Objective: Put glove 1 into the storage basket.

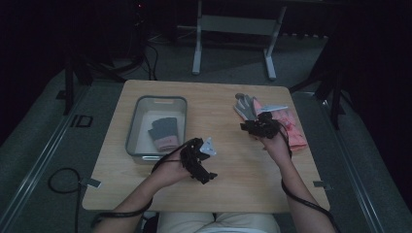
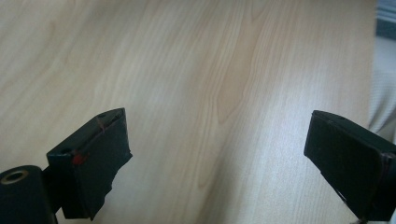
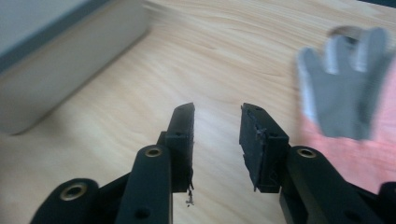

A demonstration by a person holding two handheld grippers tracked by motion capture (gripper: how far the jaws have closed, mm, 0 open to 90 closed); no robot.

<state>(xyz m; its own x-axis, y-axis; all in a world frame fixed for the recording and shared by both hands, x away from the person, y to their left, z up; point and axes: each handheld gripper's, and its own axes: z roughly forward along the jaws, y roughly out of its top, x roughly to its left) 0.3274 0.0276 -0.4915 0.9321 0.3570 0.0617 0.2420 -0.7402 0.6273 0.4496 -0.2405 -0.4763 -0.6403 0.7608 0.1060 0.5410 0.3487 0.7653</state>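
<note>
Left claw (image 2: 217,158) wide; right claw (image 3: 217,140) ajar.

- From the high view we look forward and down on the whole wooden table (image 1: 233,97), from the person's side.
- From the left gripper view we face bare tabletop (image 2: 196,70), close up.
- From the right gripper view we look low across the table, sharing the grey tray (image 3: 70,60) and the grey-and-pink glove (image 3: 345,93) with the high view.
</note>
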